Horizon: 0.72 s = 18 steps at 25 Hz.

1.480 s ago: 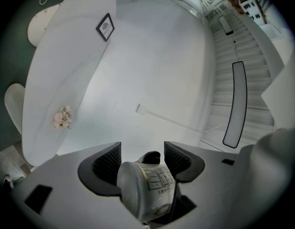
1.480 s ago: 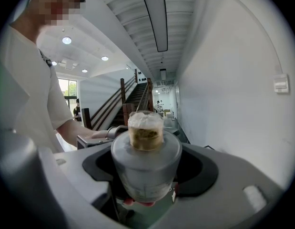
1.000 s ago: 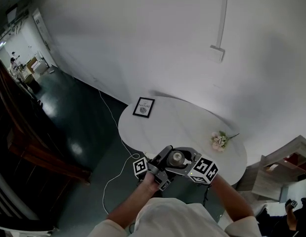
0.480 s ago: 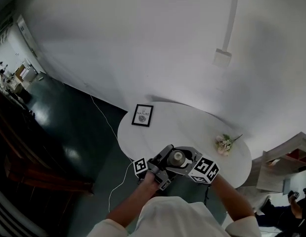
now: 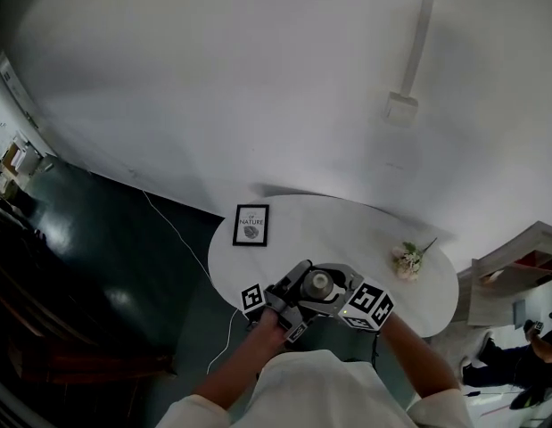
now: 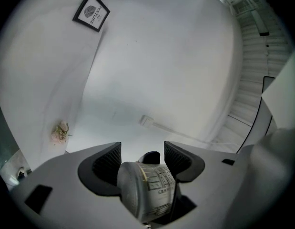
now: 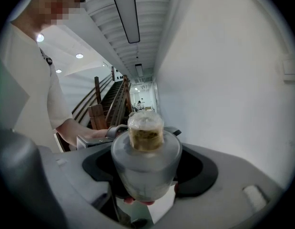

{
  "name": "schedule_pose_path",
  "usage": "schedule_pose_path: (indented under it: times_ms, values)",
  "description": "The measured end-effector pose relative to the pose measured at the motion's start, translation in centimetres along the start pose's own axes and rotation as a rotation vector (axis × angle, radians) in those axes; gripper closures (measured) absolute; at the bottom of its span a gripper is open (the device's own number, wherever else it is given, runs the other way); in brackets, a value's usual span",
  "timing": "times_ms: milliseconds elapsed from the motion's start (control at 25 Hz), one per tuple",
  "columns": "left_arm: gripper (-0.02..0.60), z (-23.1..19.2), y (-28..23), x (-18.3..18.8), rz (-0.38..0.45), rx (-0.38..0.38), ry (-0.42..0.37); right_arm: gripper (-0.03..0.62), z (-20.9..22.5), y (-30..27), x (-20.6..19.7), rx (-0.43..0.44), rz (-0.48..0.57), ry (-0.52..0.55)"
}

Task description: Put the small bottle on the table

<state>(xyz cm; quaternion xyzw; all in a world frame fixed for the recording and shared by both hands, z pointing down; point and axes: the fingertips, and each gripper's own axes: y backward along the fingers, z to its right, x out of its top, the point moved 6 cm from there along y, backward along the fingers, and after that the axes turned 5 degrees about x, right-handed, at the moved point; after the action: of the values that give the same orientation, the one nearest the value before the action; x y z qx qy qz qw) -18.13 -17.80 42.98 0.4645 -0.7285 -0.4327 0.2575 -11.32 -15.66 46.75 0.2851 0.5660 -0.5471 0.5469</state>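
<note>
Bottle: the small bottle [image 6: 147, 190] is held off the table, lying along the jaws, its pale base turned to the camera and a dark cap at the far end; a printed label is seen on its side.
Left gripper: the left gripper [image 6: 142, 159] is clenched on the small bottle, one ribbed pad pressed to each side.
Right gripper: the right gripper [image 7: 148, 166] is closed on a translucent bottle [image 7: 146, 180] with a narrower top showing yellow-brown contents; whether this is the same bottle as the left one cannot be told.
Position: in the head view both grippers are held close together at the near edge of the table [image 5: 338, 230], just in front of the person's chest.
Table: a round white top is seen, set against a white wall [image 5: 258, 87].
On the table: a framed picture [image 5: 251, 225] is laid near the left edge and a small bunch of flowers [image 5: 407, 259] near the right, well apart.
</note>
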Motion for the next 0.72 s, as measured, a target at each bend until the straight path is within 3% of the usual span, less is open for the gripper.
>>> schedule_pose_path:
  times_ms: [360,720]
  values:
    - [0.316,-0.3,1.2,3.5,-0.025,-0.004,0.059,0.246,2.0,-2.8,0.3,-0.071,-0.005,-0.018]
    - [0.316,-2.4,0.3,4.3,-0.048,-0.009,0.100,0.246,3.7,-1.7,0.2,-0.125,0.000,-0.023]
